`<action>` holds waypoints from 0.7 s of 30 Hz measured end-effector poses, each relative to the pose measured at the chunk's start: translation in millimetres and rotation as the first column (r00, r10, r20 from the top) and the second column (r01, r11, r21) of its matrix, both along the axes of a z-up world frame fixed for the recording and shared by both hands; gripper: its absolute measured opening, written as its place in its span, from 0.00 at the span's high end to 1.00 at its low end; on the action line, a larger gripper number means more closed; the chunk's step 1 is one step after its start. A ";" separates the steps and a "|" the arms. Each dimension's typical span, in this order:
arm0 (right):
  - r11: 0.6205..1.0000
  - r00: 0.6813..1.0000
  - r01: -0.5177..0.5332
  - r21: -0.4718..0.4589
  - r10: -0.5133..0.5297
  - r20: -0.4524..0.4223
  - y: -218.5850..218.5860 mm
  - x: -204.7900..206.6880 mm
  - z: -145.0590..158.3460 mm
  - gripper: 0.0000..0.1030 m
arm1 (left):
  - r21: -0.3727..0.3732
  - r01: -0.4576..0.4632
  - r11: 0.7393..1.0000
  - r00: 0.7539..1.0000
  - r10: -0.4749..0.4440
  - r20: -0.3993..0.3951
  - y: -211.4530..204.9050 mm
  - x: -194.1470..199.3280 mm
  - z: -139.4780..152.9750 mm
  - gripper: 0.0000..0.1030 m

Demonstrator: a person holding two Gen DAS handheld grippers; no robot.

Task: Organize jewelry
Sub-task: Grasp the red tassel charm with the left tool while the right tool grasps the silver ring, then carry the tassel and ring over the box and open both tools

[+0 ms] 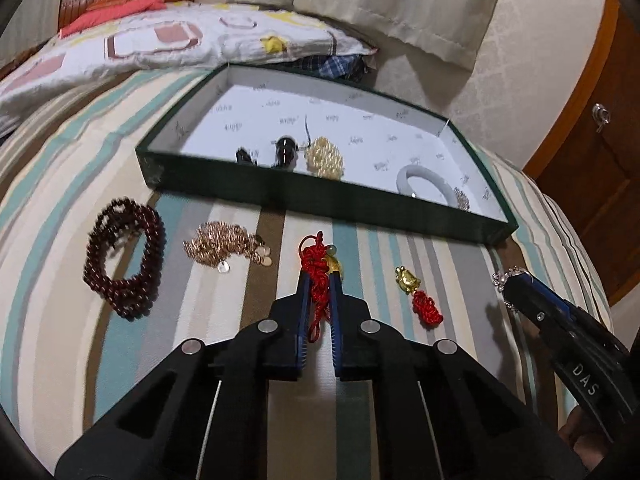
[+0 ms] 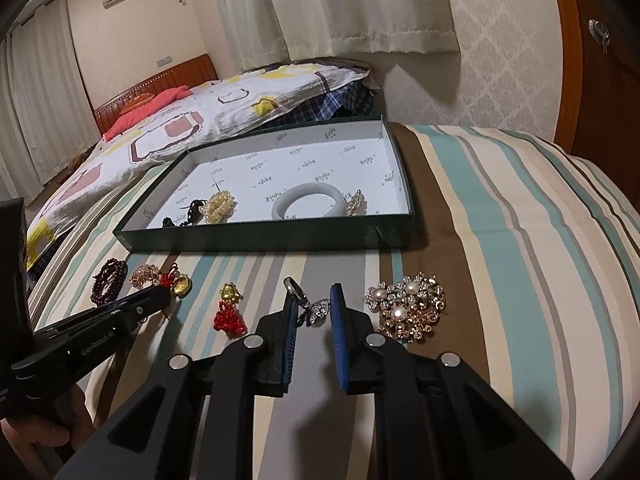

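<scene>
My left gripper (image 1: 319, 278) is shut on a red knotted cord charm (image 1: 314, 254) with a gold piece, low over the striped bedspread. Seen from the right wrist, that gripper (image 2: 160, 298) lies at the left with the gold piece (image 2: 182, 285) at its tip. My right gripper (image 2: 313, 292) is shut on a silver butterfly keyring (image 2: 318, 310); from the left wrist it (image 1: 510, 282) shows at the right edge. The green tray (image 1: 320, 200) beyond holds a pearl cluster (image 1: 325, 158), a white bangle (image 1: 428, 184), a black piece (image 1: 285, 151) and a sparkly brooch (image 1: 462, 199).
Loose on the bedspread lie a dark red bead bracelet (image 1: 124, 256), a rose-gold chain (image 1: 224, 246), a second red-and-gold charm (image 1: 418, 292) and a gold pearl brooch pile (image 2: 412, 308). A patterned quilt (image 1: 160, 40) lies behind the tray. The bed's edge drops off at the right.
</scene>
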State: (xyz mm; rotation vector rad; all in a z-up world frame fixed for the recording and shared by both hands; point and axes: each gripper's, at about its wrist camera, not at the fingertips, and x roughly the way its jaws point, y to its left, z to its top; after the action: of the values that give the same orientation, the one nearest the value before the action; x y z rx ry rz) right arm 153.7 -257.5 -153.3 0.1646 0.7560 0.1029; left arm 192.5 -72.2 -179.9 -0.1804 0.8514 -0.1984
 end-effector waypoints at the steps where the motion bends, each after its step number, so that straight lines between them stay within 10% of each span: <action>1: 1.000 1.000 0.002 0.000 -0.002 0.006 0.1 -0.3 1.3 0.83 | 0.012 0.005 1.000 1.000 -0.005 0.021 -1.1 -2.3 3.5 0.91; 21: 1.000 0.980 0.000 -0.023 0.005 0.201 3.1 24.3 61.6 0.83 | 0.029 0.000 1.000 0.958 -0.008 0.287 8.7 6.8 91.1 0.91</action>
State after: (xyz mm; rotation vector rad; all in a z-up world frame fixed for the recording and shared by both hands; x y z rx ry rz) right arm 178.0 -254.4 -91.7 0.1289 0.5555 0.1114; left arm 199.3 -63.5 -88.8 -0.1192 0.5643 -0.2104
